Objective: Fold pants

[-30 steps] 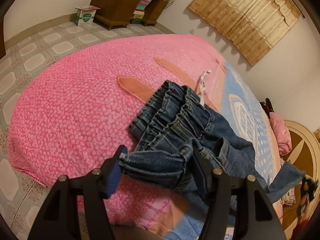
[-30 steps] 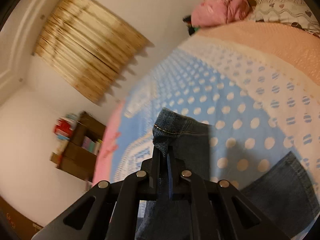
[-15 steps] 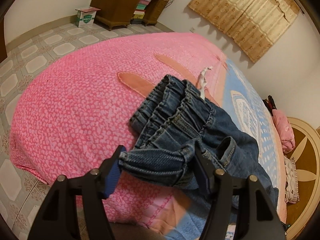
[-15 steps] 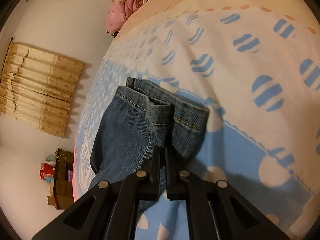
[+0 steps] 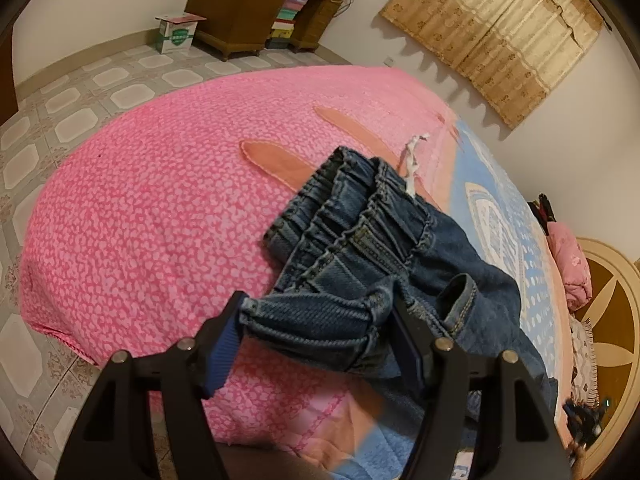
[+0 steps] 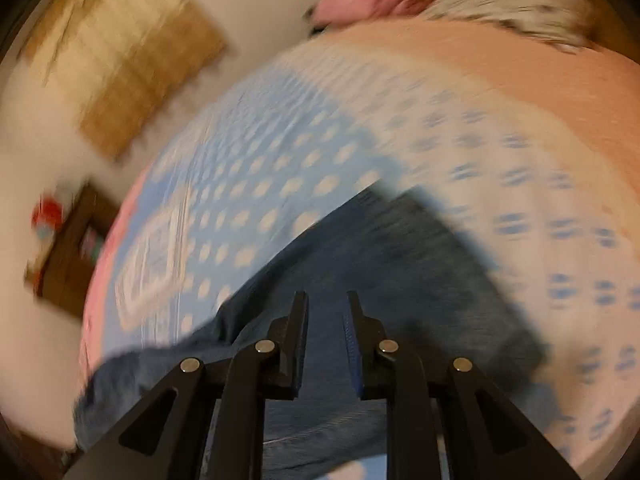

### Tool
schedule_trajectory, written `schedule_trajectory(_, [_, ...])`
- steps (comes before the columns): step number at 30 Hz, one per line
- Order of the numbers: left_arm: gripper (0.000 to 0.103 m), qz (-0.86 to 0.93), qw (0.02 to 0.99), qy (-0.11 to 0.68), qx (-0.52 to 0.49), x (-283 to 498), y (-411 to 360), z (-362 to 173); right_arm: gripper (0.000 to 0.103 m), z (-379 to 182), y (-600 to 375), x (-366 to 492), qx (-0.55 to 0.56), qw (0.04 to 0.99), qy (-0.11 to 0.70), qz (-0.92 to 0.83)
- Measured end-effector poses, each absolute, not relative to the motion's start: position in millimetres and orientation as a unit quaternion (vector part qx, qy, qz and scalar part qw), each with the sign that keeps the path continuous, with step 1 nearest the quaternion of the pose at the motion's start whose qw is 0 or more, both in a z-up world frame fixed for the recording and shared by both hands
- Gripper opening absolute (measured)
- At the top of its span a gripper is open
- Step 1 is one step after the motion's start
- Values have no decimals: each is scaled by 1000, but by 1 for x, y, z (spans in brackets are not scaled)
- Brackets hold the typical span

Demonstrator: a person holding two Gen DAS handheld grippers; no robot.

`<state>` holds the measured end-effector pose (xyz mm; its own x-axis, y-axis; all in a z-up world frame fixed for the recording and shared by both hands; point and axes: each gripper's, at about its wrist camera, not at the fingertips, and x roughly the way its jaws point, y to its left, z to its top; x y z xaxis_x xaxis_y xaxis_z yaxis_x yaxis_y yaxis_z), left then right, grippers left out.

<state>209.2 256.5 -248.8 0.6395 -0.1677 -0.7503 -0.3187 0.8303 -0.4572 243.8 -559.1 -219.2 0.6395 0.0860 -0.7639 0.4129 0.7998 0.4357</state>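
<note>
Blue denim pants (image 5: 376, 248) lay bunched on the pink bed (image 5: 152, 216). A thick fold of them sat between the fingers of the left claw (image 5: 320, 336), which had just been opening wider, its pads at the sides of the fold. The right claw (image 6: 326, 344) had just opened a little. Nothing was between its fingers. The pants lay flat right under it, in a blurry picture.

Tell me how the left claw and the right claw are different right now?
The left claw stands wide with bunched jeans between its pads; the right claw is only slightly apart with nothing pinched, denim lying beyond it. Both have just been opening, over the bedspread.
</note>
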Motion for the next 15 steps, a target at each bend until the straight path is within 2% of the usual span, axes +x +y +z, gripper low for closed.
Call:
schedule_trajectory(6, [77,51,858,425,-285,209,257,-250,19,-272,-487,347,205,823,526,-61])
schedule_trajectory(9, [79,51,858,426,-282,210,260,-251,16,-271,-525,354,290,830,462,-118])
schedule_trajectory(12, [81,47,859,426,-281,210,263,-251,16,-273,-586,318,396,804,385,-221])
schedule_trajectory(15, [83,46,857,427,-286,213,267,-254,18,-264,-597,283,411,811,373,-186])
